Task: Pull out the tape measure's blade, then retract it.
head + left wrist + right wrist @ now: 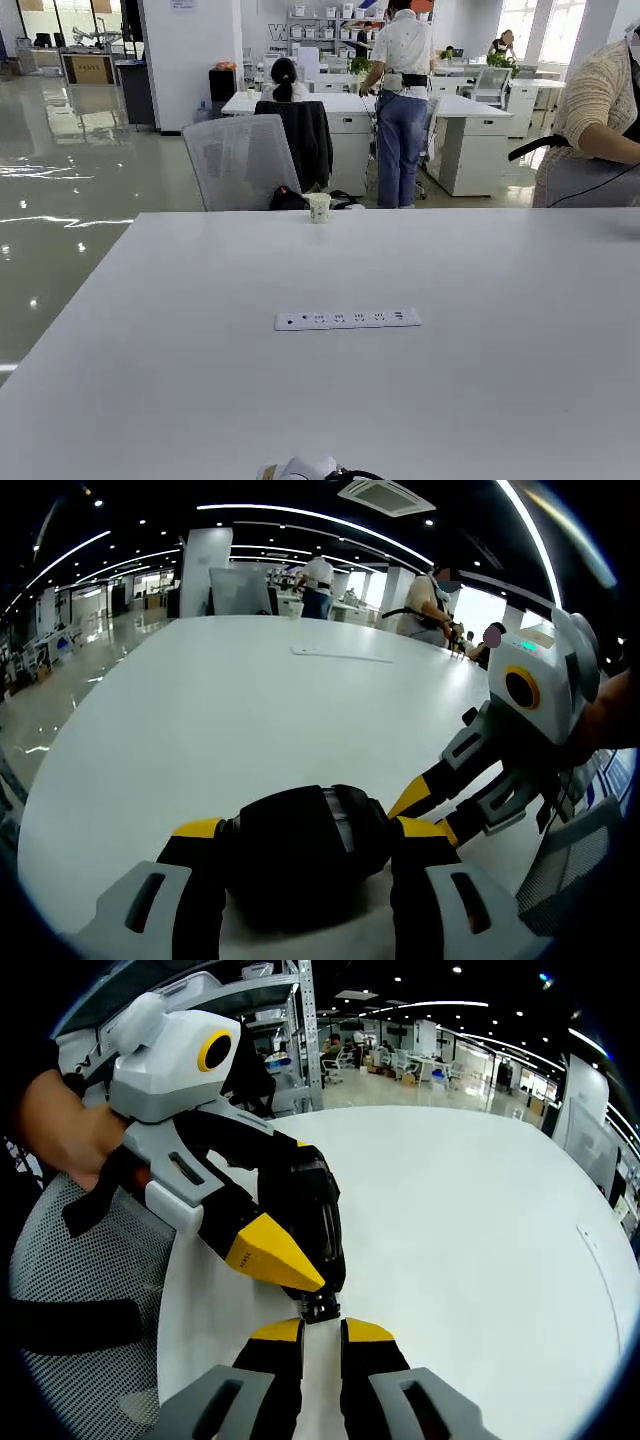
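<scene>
- Tape [300, 865]: black case, rounded, ribbed along its edge and rubbery by the look. It sits low at the near edge of the table [250, 700], between my left jaws.
- Left gripper [310, 832]: pinching the case, one yellow tip on each flank. The grip looks firm.
- Hook [320, 1307]: a small dark tab at the case's lower corner, on the end facing my right jaws. No blade is drawn out yet.
- Right gripper [322, 1335]: its jaws are nearly together with a thin gap, and the hook sits right at their tips. I cannot tell whether they already bite it.
- Relation that matters: the hook lies straight ahead of the right tips, with the case just beyond it. I judge the blade will run along that line, so the right hand draws back while the left holds the case.
- Table: white, smooth, faint sheen.
- Strip [347, 319]: a flat white socket bar at mid-table, well apart from the tape.
- Cup [319, 207]: paper, on the table's far edge.
</scene>
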Demonstrator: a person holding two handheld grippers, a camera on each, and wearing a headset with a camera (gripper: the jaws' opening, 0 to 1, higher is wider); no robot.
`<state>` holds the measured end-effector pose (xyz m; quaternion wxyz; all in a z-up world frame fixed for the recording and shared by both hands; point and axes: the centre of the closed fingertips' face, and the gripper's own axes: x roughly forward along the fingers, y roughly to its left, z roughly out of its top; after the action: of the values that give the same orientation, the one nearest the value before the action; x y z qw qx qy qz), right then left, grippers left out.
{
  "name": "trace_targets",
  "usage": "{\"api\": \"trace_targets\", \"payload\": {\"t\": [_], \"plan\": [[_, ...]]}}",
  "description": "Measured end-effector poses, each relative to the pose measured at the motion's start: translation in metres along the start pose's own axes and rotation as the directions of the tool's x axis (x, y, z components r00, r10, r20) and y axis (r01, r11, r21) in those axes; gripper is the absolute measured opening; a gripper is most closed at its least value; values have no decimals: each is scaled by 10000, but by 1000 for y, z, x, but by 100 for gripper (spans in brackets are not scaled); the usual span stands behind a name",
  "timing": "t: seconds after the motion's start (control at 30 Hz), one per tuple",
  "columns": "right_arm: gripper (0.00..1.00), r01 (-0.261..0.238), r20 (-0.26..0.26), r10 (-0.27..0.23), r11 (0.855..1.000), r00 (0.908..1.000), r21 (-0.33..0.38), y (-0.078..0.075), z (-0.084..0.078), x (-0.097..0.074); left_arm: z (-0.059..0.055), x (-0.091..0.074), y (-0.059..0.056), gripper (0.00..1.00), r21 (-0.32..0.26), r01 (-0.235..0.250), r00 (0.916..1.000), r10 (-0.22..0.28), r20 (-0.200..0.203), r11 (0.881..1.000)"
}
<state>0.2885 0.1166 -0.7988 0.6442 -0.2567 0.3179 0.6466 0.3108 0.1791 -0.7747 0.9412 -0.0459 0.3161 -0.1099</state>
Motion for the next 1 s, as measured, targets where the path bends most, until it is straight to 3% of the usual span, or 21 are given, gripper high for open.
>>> {"api": "trace_targets", "payload": {"t": [0.13,0.33,0.4,0.57,0.8,0.87,0.97,1.0], "plan": [[12,42,165,-46,9997,9999,233,4,0,-4,2,-4,-1,63,228,145,9999,-143,-54,9996],[14,175,445,-197,9986,9988,495,4,-1,-12,6,-8,-3,72,371,399,9992,-400,19,9985],[15,358,508,-397,9965,9979,753,2,-3,-16,3,-7,-7,81,285,769,9969,-764,-184,9966],[18,532,705,-606,9932,9957,1033,3,-5,-24,-3,-7,-11,98,427,1059,9938,-1042,-396,9935],[20,757,849,-859,9903,9927,1164,4,-14,-38,-13,-11,-11,99,469,1398,9875,-1358,-802,9891],[22,831,890,-944,9889,9915,1232,4,-16,-42,-14,-11,-8,99,476,1444,9873,-1406,-743,9884],[23,963,1047,-1109,9862,9883,1347,3,-21,-52,-16,-18,-14,99,374,1958,9782,-1925,-773,9799],[24,978,1071,-1130,9856,9878,1381,3,-23,-54,-16,-20,-18,99,302,2258,9715,-2228,-814,9737]]}}
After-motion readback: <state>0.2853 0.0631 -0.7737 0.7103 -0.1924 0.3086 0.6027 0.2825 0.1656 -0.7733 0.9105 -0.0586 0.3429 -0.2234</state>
